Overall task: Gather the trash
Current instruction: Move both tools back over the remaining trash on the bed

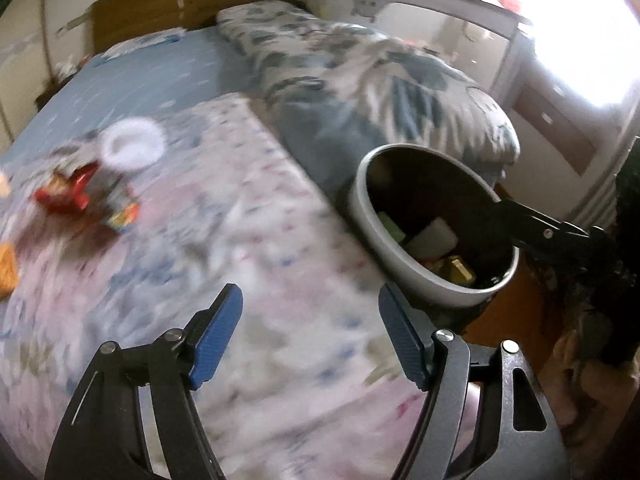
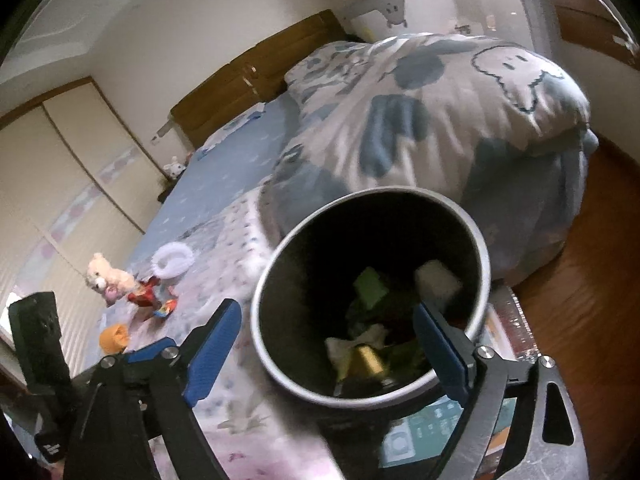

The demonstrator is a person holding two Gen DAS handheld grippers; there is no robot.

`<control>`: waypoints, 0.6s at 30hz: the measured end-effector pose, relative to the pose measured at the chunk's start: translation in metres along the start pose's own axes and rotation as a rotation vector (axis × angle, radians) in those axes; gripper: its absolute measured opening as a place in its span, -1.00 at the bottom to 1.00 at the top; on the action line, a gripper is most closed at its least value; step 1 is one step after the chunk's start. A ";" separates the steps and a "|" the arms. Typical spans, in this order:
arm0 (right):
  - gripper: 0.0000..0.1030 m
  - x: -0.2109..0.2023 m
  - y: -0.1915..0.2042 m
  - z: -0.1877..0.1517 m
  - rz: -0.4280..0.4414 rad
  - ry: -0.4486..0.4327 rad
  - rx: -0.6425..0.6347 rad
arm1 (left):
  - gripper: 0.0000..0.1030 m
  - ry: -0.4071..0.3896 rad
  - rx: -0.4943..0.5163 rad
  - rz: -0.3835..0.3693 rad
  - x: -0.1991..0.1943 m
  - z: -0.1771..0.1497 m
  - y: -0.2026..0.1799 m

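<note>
A grey trash bin with a black inside stands beside the bed and also shows in the right wrist view. It holds green, white and gold scraps. My right gripper is open and empty over the bin's rim; its arm shows in the left wrist view. My left gripper is open and empty above the pink patterned blanket. Red snack wrappers lie on the bed at the left, next to a colourful wrapper and an orange piece.
A white ring-shaped thing lies past the wrappers. A teddy bear sits on the bed. A folded blue-and-white duvet lies behind the bin. A wooden headboard and wardrobe doors stand beyond. Wooden floor lies at the right.
</note>
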State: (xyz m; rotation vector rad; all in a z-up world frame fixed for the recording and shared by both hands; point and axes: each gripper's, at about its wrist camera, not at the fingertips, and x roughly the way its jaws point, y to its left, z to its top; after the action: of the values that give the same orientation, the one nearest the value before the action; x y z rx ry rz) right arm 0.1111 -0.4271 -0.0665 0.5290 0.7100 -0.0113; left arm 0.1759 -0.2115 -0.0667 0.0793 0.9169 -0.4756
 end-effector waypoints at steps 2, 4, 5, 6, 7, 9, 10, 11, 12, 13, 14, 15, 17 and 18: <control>0.73 0.004 0.012 -0.005 0.017 0.013 -0.013 | 0.40 0.002 -0.044 -0.001 -0.006 -0.007 0.017; 0.73 0.008 0.024 -0.010 0.036 0.025 -0.024 | 0.40 -0.002 -0.078 0.010 -0.012 -0.014 0.033; 0.73 0.010 0.033 -0.013 0.048 0.033 -0.034 | 0.40 -0.007 -0.093 0.018 -0.017 -0.018 0.042; 0.73 0.012 0.039 -0.016 0.056 0.040 -0.042 | 0.40 -0.010 -0.104 0.027 -0.020 -0.021 0.048; 0.73 0.015 0.047 -0.019 0.066 0.049 -0.053 | 0.40 -0.013 -0.112 0.035 -0.023 -0.023 0.054; 0.74 0.022 0.061 -0.025 0.083 0.069 -0.073 | 0.40 -0.018 -0.130 0.056 -0.028 -0.029 0.067; 0.74 0.025 0.067 -0.029 0.089 0.077 -0.080 | 0.40 -0.019 -0.142 0.069 -0.031 -0.034 0.075; 0.74 0.027 0.073 -0.032 0.095 0.085 -0.086 | 0.40 -0.019 -0.155 0.081 -0.033 -0.038 0.083; 0.74 0.030 0.078 -0.035 0.102 0.094 -0.092 | 0.40 -0.018 -0.168 0.089 -0.035 -0.041 0.090; 0.74 0.033 0.084 -0.038 0.109 0.102 -0.097 | 0.40 -0.017 -0.180 0.094 -0.036 -0.044 0.097; 0.74 0.036 0.090 -0.041 0.114 0.110 -0.103 | 0.40 -0.016 -0.193 0.098 -0.038 -0.047 0.104; 0.74 0.040 0.097 -0.045 0.122 0.118 -0.109 | 0.40 -0.016 -0.210 0.108 -0.040 -0.051 0.113; 0.75 0.046 0.107 -0.049 0.133 0.136 -0.119 | 0.40 -0.019 -0.232 0.123 -0.044 -0.056 0.125; 0.75 0.048 0.112 -0.051 0.137 0.143 -0.125 | 0.40 -0.022 -0.247 0.130 -0.046 -0.058 0.132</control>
State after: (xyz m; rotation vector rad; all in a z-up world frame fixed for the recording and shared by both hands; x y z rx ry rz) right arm 0.1376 -0.2985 -0.0774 0.4610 0.8073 0.1993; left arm 0.1654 -0.0611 -0.0839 -0.0902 0.9363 -0.2399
